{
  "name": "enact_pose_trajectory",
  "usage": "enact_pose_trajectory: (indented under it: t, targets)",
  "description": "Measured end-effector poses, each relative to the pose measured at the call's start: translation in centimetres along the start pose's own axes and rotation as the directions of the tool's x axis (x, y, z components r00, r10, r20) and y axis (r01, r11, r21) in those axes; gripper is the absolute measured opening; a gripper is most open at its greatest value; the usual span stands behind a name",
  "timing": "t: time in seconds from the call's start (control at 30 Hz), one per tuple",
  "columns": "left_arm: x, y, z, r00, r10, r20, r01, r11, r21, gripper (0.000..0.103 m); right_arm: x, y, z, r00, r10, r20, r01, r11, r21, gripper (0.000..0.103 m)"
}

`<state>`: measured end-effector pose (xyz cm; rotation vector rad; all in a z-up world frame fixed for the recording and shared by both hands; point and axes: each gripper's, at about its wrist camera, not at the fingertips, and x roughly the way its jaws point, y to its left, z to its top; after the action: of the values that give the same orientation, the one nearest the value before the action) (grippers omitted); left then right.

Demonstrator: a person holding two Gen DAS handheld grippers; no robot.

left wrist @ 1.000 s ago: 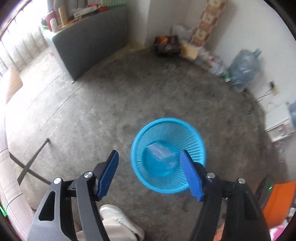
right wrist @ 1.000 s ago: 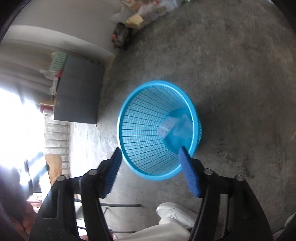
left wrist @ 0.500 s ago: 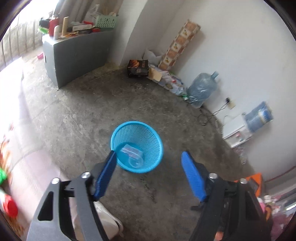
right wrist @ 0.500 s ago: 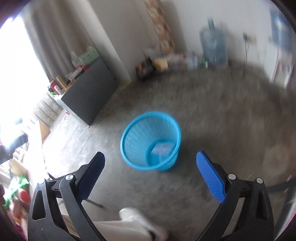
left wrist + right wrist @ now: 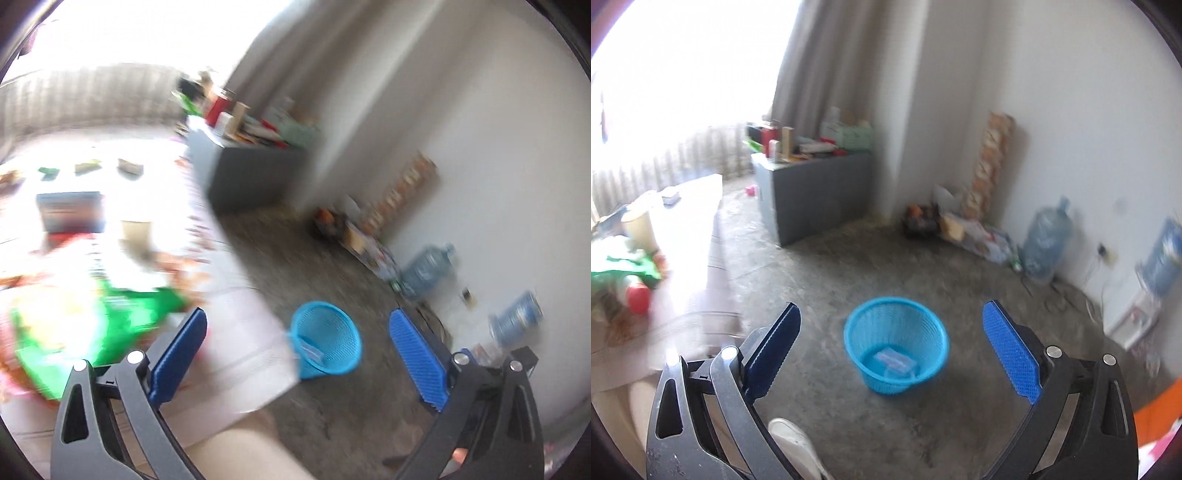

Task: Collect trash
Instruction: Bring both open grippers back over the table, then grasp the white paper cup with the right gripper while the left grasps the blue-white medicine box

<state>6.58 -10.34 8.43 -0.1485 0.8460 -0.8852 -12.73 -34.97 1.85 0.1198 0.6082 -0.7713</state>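
A blue mesh waste basket (image 5: pixel 897 343) stands on the concrete floor with a clear plastic wrapper (image 5: pixel 895 360) in its bottom. It also shows in the left wrist view (image 5: pixel 327 343), past the table edge. My left gripper (image 5: pixel 299 360) is open and empty, raised over the corner of a white table (image 5: pixel 236 354). A green bag (image 5: pixel 107 325) lies blurred on that table, left of the gripper. My right gripper (image 5: pixel 892 356) is open and empty, held well above the floor with the basket between its fingers in view.
A grey cabinet (image 5: pixel 812 192) with clutter on top stands by the curtain. Boxes and a water jug (image 5: pixel 1045 243) line the far wall. The table at left holds a paper cup (image 5: pixel 639 229) and a red-capped bottle (image 5: pixel 637 297). My shoe (image 5: pixel 794 448) is at the bottom.
Both grippers have risen away from the basket and tilted up toward the room. The left one has swung left over the table. Both stay open.
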Motion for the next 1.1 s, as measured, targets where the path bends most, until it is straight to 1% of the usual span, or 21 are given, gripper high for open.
enact_pose_trajectory:
  t: [0.03,0.07,0.1,0.13,0.2,0.27,0.37,0.47,0.53,0.57,0.6,0.67,0.73,0.8,0.83,0.87,0.9,0.97,1.0,1.03,1.1]
  targets:
    - [-1.6,1.3,-0.2,0.999,0.028,0.027,-0.027,0.999,-0.023,0.097,-0.4,0.5,0.3,0.999,0.048,0.014,-0.048,0.999,-0.002,0.095]
    - [-3.0,2.4,-0.4,0.997,0.052,0.051,-0.05,0.998,-0.045,0.097,-0.8,0.8,0.6,0.993,0.117,0.031,-0.118,0.993,0.002,0.095]
    - [-4.3,3.5,-0.6,0.994,0.077,0.073,-0.072,0.995,-0.069,0.097,-1.1,1.1,1.0,0.981,0.188,0.048,-0.189,0.982,0.011,0.095]
    - [-5.7,4.6,-0.9,0.99,0.1,0.096,-0.091,0.991,-0.096,0.097,-1.4,1.3,1.4,0.964,0.259,0.067,-0.261,0.965,0.025,0.095]
    - [-8.1,7.1,-0.9,0.984,0.118,0.132,-0.098,0.984,-0.149,0.097,-1.6,1.9,2.2,0.919,0.383,0.092,-0.389,0.92,0.055,0.095]
    - [-10.2,9.3,-1.1,0.98,0.116,0.164,-0.081,0.976,-0.204,0.097,-1.7,3.0,3.2,0.879,0.468,0.089,-0.474,0.878,0.066,0.095]
    - [-12.4,12.3,-1.2,0.965,0.159,0.207,-0.104,0.962,-0.253,0.097,-1.4,5.1,4.8,0.817,0.574,0.047,-0.576,0.813,0.085,0.095]
    - [-13.4,14.9,-0.7,0.96,0.182,0.211,-0.121,0.954,-0.273,0.097,-1.0,6.6,5.9,0.74,0.673,-0.003,-0.667,0.734,0.124,0.095]
    - [-13.4,16.7,0.1,0.962,0.18,0.205,-0.114,0.948,-0.296,0.097,-0.6,7.3,6.6,0.68,0.732,-0.037,-0.718,0.676,0.165,0.095]
    - [-13.3,17.5,0.6,0.962,0.186,0.202,-0.116,0.943,-0.313,0.097,-0.1,7.5,7.1,0.649,0.759,-0.052,-0.74,0.646,0.187,0.095]
    - [-13.2,18.3,1.2,0.962,0.185,0.199,-0.112,0.938,-0.328,0.097,-1.1,9.4,7.4,0.627,0.776,-0.062,-0.754,0.625,0.203,0.095]
    - [-12.9,19.8,2.6,0.967,0.174,0.184,-0.1,0.929,-0.356,0.097,-0.5,10.1,8.4,0.584,0.808,-0.081,-0.776,0.585,0.237,0.095]
    - [-12.2,21.2,4.5,0.977,0.143,0.158,-0.073,0.922,-0.381,0.097,0.2,11.2,9.3,0.544,0.833,-0.102,-0.792,0.55,0.267,0.094]
    - [-11.1,23.1,6.5,0.984,0.129,0.124,-0.063,0.898,-0.435,0.097,1.3,12.4,10.2,0.508,0.852,-0.128,-0.799,0.522,0.297,0.093]
    - [-10.4,24.0,7.3,0.987,0.118,0.113,-0.054,0.889,-0.454,0.097,1.7,13.0,10.2,0.494,0.858,-0.141,-0.801,0.513,0.309,0.091]
    - [-9.6,24.8,8.2,0.989,0.114,0.096,-0.056,0.881,-0.47,0.097,2.3,13.7,10.6,0.484,0.861,-0.155,-0.8,0.507,0.321,0.088]
    - [-8.9,25.6,9.0,0.99,0.119,0.074,-0.068,0.873,-0.483,0.097,3.0,14.4,10.9,0.479,0.861,-0.172,-0.794,0.508,0.333,0.087]
    - [-6.9,26.8,10.5,0.993,0.113,0.033,-0.083,0.867,-0.491,0.096,4.5,15.2,11.5,0.477,0.855,-0.204,-0.776,0.519,0.359,0.08]
    - [-6.1,27.5,11.0,0.993,0.115,0.012,-0.093,0.86,-0.502,0.094,5.5,15.9,11.8,0.474,0.853,-0.22,-0.766,0.522,0.374,0.078]
    - [-5.0,28.2,11.6,0.994,0.106,-0.011,-0.096,0.845,-0.526,0.091,6.6,16.5,12.1,0.468,0.852,-0.235,-0.756,0.523,0.393,0.074]
    - [-2.9,29.9,12.2,0.997,0.063,-0.054,-0.083,0.805,-0.588,0.086,8.6,17.5,12.5,0.454,0.853,-0.256,-0.741,0.521,0.424,0.071]
